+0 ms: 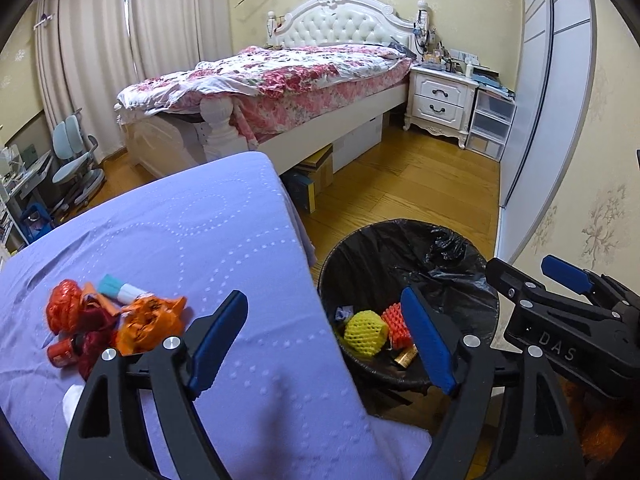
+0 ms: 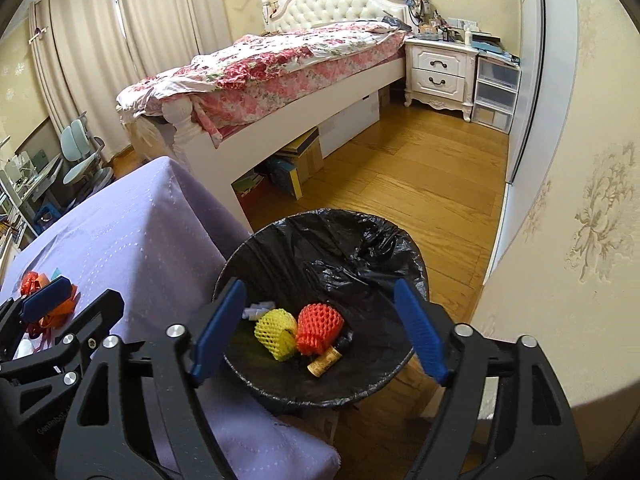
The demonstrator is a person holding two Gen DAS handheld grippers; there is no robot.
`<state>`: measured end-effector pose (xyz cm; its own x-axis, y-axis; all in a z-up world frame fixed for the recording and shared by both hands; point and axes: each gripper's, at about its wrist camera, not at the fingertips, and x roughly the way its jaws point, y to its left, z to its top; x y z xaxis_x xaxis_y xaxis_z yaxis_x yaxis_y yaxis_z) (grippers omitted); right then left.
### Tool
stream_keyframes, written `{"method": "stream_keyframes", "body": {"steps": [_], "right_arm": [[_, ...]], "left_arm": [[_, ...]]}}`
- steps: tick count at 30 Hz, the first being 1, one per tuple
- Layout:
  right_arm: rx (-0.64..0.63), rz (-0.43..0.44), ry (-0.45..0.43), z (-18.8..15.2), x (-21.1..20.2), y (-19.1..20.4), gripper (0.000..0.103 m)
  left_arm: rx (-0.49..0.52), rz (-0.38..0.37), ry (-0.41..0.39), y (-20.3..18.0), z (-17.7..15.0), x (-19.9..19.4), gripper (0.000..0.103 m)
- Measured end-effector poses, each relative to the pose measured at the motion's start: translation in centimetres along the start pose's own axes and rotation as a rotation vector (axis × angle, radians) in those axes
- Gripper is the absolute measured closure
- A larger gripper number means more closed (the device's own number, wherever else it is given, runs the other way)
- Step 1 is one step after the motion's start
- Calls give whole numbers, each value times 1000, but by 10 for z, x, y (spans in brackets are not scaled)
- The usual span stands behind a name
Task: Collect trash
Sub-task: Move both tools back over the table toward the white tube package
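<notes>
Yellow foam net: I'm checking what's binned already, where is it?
In the right wrist view, the yellow foam net lies inside the black-lined bin, left of the red foam net.

The mouth of the trash bin (image 2: 320, 264) is open from above; only a yellow foam net (image 2: 276, 334), a red foam net (image 2: 320, 328) and a cork (image 2: 325, 362) lie at its bottom. The bin stands just beside the purple-covered table (image 1: 180, 232), whose edge closes the left side. The right gripper (image 1: 480, 292) hangs over the bin, near the left gripper (image 1: 324, 336). On the table, a pile of wrappers (image 1: 112, 320) takes the left part; the rest is free. The wall (image 2: 580, 200) is near on the right.
</notes>
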<state>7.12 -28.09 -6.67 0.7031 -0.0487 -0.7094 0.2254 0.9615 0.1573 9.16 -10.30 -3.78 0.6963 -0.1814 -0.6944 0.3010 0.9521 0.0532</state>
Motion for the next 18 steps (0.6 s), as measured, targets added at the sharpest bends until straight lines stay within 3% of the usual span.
{"method": "stream_keyframes", "body": {"steps": [8,18], "right_arm": [[10,33,-2,-19,-28,16,25],[-18,74,-3,-61,-63,45,25]], "left_arm": [[-24,45,-11,21,-19,-33,24],[-91,135,1,60,-70,-73,24]]}}
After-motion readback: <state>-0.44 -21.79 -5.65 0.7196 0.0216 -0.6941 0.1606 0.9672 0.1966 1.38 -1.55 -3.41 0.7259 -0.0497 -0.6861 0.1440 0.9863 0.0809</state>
